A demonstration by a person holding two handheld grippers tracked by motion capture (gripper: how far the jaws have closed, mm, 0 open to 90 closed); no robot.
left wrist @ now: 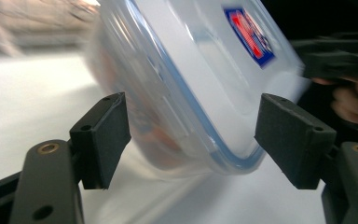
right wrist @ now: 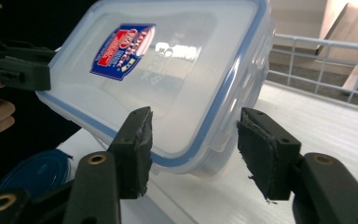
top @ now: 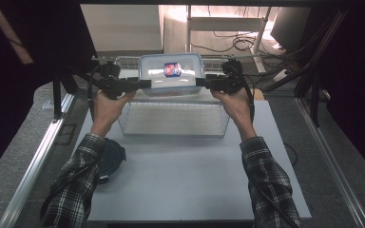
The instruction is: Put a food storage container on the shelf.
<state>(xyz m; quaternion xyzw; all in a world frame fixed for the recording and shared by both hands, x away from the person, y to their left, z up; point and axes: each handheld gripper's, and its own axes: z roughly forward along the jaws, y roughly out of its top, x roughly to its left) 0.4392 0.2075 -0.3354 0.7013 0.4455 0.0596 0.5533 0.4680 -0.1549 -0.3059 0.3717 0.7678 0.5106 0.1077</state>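
Note:
A clear plastic container [top: 171,71] with a blue-sealed lid and a red and blue label is held tilted above the far end of a wire basket [top: 173,118], its lid facing me. My right gripper [top: 199,83] clamps the container's right end; in the right gripper view its pads [right wrist: 135,144] press the lid and side of the container [right wrist: 168,70]. My left gripper [top: 147,84] is at the container's left end. In the left gripper view its jaws [left wrist: 191,135] stand wide around the blurred container [left wrist: 191,70] without clearly pressing it.
A round dark blue lid [top: 109,159] lies on the white table top [top: 185,180] by the left forearm. A second wire basket [top: 123,61] stands behind the container. Metal rails [top: 38,156] run along both table sides.

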